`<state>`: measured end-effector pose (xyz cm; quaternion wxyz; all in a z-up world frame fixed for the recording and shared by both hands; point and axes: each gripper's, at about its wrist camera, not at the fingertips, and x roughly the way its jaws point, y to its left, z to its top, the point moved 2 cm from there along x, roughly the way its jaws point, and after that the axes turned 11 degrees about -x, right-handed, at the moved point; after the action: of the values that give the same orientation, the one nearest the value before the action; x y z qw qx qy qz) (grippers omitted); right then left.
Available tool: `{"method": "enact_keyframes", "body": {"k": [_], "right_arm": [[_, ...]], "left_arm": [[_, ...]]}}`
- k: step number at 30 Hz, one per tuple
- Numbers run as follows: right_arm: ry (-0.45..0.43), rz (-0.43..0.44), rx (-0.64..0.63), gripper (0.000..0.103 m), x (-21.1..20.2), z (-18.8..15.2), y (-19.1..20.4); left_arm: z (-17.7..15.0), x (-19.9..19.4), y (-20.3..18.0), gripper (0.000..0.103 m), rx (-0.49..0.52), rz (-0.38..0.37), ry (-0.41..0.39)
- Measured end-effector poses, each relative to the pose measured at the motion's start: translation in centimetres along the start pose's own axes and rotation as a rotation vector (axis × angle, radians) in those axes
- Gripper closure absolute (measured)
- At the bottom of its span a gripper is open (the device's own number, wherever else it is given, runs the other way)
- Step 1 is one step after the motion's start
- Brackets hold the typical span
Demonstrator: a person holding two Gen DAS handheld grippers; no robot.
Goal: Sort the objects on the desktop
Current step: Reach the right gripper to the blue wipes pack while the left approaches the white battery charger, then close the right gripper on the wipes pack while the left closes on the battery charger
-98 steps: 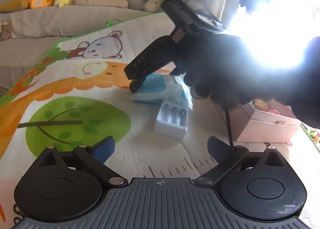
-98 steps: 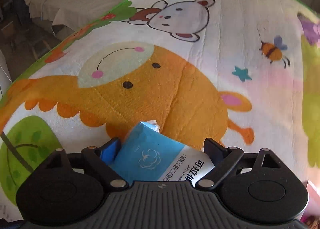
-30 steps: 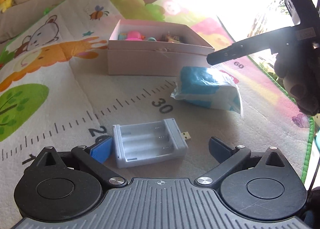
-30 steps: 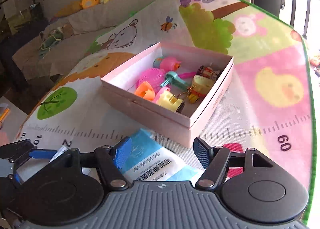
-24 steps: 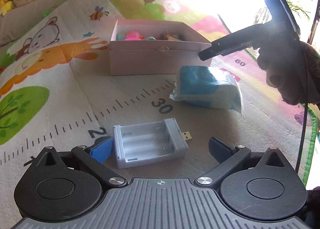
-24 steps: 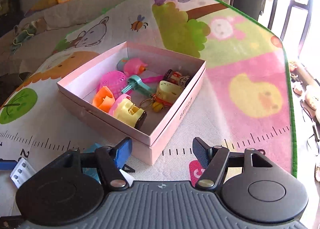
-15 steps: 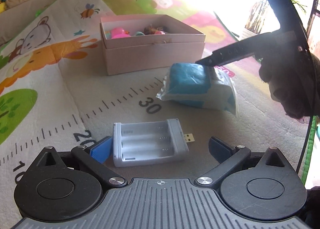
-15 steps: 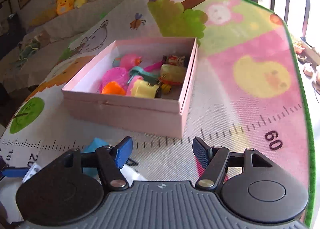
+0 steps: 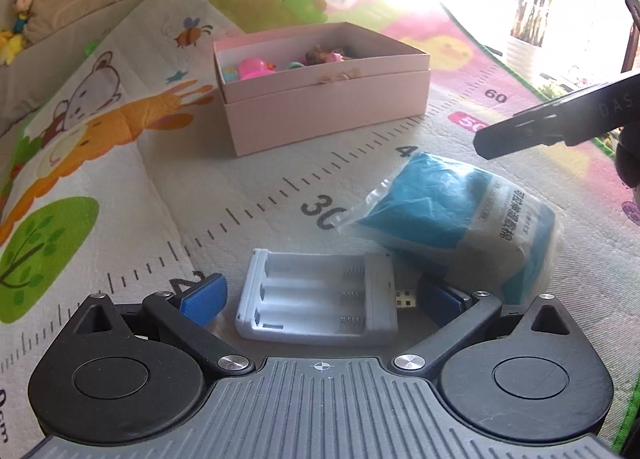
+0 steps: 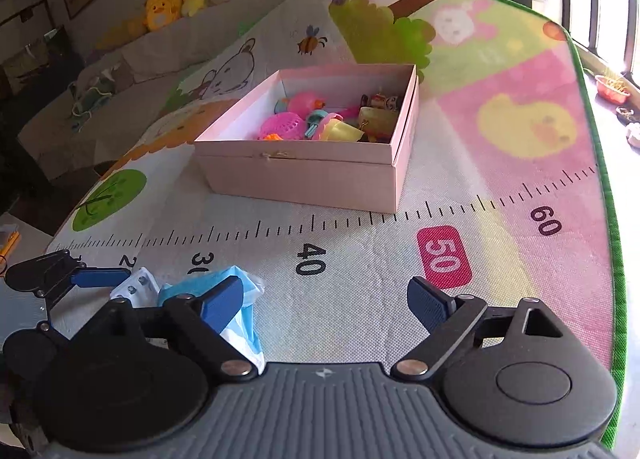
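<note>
A white battery charger lies on the play mat between the fingers of my left gripper, which is open; the pads stand just clear of its ends. A blue tissue pack rests on the mat right beside the charger. In the right wrist view the pack sits left of and partly behind the left finger, next to the charger. My right gripper is opening, with only bare mat between its jaws. One of its fingers hovers above the pack.
A pink open box with several small colourful toys stands further back on the mat. The mat's green edge runs along the right. A sofa with plush toys lies behind.
The right gripper let go of the tissue pack, which now lies on the mat by the charger. Its jaws spread wider and it shifted right off the pack. The left gripper barely moved.
</note>
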<state>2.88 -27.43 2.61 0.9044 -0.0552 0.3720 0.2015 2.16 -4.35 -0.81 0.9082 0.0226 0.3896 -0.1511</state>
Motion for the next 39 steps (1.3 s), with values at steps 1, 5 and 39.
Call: {"method": "enact_keyframes", "body": {"k": [1, 5, 39], "right_arm": [[-0.001, 0.0, -0.004, 0.011, 0.0, -0.2, 0.2], [-0.005, -0.018, -0.016, 0.005, 0.3, -1.1, 1.0], [-0.062, -0.084, -0.017, 0.012, 2.8, -3.1, 4.3]], "left_arm": [[0.1, 0.0, 0.3, 0.0, -0.001, 0.014, -0.005], [0.4, 0.2, 1.8, 0.0, -0.038, 0.081, -0.018], [0.3, -0.1, 4.1, 0.0, -0.164, 0.085, -0.025]]}}
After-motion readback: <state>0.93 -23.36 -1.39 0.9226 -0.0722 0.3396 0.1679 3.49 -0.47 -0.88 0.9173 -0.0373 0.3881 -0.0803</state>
